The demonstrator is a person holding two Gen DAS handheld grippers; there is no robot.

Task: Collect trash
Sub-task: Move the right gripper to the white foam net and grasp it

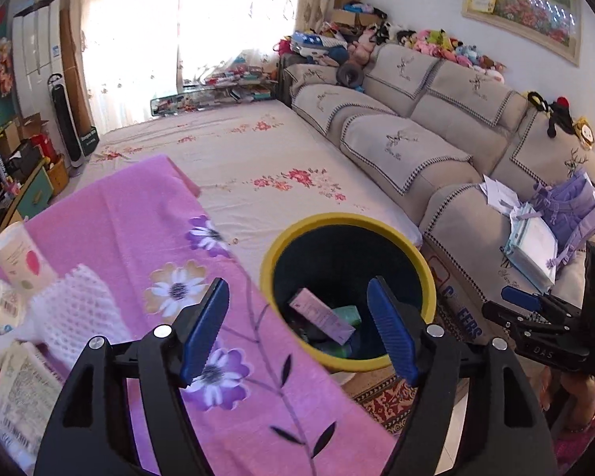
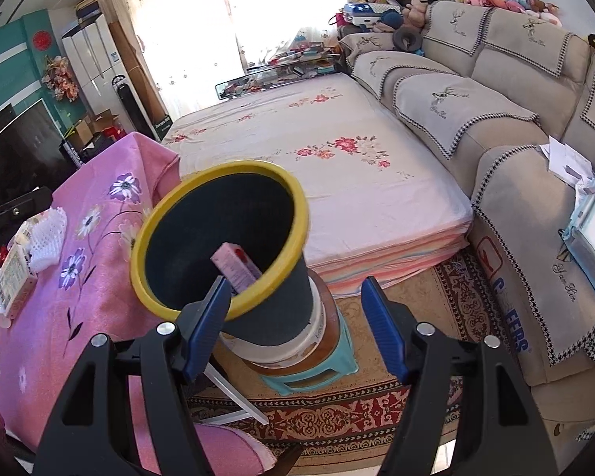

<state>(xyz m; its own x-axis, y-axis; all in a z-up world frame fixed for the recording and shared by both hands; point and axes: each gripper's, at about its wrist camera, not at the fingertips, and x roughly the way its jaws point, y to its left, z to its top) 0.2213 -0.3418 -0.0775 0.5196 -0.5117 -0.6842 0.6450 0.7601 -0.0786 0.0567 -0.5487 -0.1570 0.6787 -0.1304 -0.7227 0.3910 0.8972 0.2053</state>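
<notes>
Hovering over the pink flowered cloth (image 1: 131,214), the left gripper (image 1: 297,329) has its jaws spread wide, nothing between them. Left of it lie a white foam net (image 1: 75,313), a paper cup (image 1: 20,254) and printed wrappers (image 1: 23,396). Ahead and right of it is the trash bin (image 1: 347,222), round, dark inside, with a yellow rim; a pink box (image 1: 321,315) lies inside among other scraps. The right gripper (image 2: 295,325) is also wide and empty, with the bin just ahead on a teal plastic stool (image 2: 317,373). Patterned rug (image 2: 337,416) below, quilted fabric sofa (image 1: 436,135) on the right.
</notes>
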